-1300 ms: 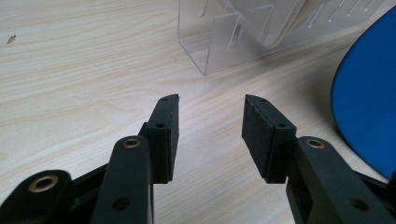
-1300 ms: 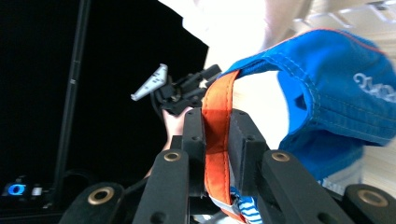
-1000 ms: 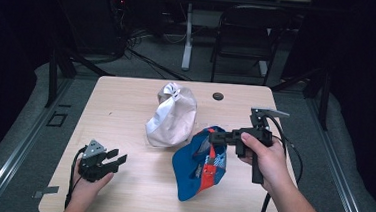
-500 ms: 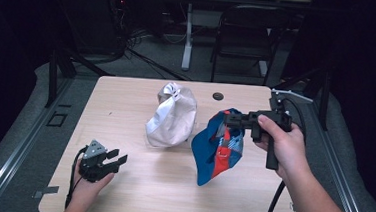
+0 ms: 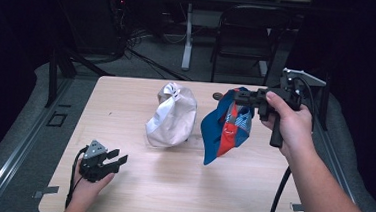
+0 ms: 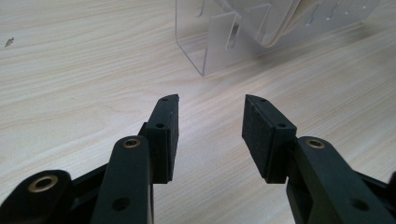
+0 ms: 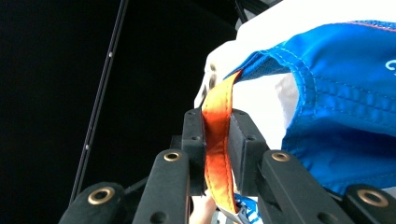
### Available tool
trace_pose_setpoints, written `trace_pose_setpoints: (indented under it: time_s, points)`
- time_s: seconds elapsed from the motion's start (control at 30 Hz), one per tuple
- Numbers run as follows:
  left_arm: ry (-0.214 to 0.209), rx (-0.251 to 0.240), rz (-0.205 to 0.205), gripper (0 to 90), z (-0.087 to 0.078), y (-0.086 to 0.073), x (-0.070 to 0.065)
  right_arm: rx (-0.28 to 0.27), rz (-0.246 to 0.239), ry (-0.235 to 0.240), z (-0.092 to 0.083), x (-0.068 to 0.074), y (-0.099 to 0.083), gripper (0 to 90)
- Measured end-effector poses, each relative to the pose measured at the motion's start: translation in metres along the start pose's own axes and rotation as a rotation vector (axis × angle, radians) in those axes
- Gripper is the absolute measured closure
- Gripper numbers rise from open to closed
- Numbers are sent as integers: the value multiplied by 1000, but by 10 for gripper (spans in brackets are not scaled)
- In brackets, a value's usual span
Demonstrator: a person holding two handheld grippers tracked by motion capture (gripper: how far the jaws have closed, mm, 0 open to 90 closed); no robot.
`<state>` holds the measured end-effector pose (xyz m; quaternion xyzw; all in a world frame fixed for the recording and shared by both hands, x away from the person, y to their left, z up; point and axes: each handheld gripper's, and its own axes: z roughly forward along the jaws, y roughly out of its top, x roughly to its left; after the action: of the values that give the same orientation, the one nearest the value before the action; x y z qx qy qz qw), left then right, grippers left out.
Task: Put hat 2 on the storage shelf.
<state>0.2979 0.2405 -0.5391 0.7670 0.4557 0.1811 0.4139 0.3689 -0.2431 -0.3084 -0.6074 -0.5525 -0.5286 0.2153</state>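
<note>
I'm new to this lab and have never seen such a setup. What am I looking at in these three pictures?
A person sits at a wooden table with a hand-held two-jaw gripper in each hand; there is no robot arm. The high view comes from a fixed camera above the table. The other two come from cameras riding on the grippers, looking along their black jaws.

The left gripper rests near the table's front corner, jaws open with nothing between them. Ahead of it its camera shows a clear plastic stand.

The right gripper is shut on the orange strap of a blue cap, which hangs in the air.

A white cap sits mid-table, with a small dark disc behind.
</note>
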Motion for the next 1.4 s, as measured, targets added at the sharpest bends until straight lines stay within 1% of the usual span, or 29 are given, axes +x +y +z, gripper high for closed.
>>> trace_pose_setpoints:
  time_s: [0.07, 0.13, 0.17, 0.2, 0.23, 0.33, 0.43, 0.47, 0.5, 0.67, 0.87, 0.9, 1.13, 1.2, 1.37, 1.4]
  points:
    - [0, -1, -1, 567, 0, 0, 0, -8, 0, -3, 0, 1, 3, 777]
    - [0, 0, 1, 567, 0, 0, 0, -19, -1, -10, 3, 3, 11, 778]
    - [0, 0, 0, 567, 0, 0, 0, -19, -1, -10, 3, 3, 11, 778]
    - [-2, -3, -6, 567, 0, 0, 0, -27, -4, -25, 5, 5, 16, 777]
    - [-2, -3, -6, 567, 0, 0, 0, -27, -4, -25, 5, 5, 16, 777]
    - [-3, -2, -5, 568, 0, 0, 1, -51, 3, -34, 9, 6, 24, 777]
    - [-3, -1, -6, 568, 0, 0, 1, -50, 3, -38, 11, 5, 28, 777]
    - [-4, -1, -5, 567, 0, 0, 1, -56, 1, -52, 14, 5, 32, 778]
    - [-4, -1, -5, 567, 0, 0, 1, -56, 1, -52, 14, 5, 32, 778]
    - [-3, 0, -3, 567, 0, 0, 2, -59, 16, -63, 18, 1, 42, 777]
    - [-4, -1, -5, 568, 0, 0, 2, -56, 21, -83, 17, -2, 47, 777]
    - [-4, -1, -5, 567, 1, 0, 2, -67, 29, -86, 18, -3, 47, 777]
    - [-5, 0, -7, 568, 1, 0, 2, -65, 29, -105, 17, -8, 52, 777]
    - [-3, -1, -7, 567, 1, -1, 2, -73, 41, -108, 20, -9, 53, 777]
    - [-5, 4, -6, 568, 1, 0, 3, -59, 38, -118, 26, -12, 55, 777]
    - [-2, 0, -6, 568, 2, 0, 2, -55, 42, -123, 30, -13, 54, 777]
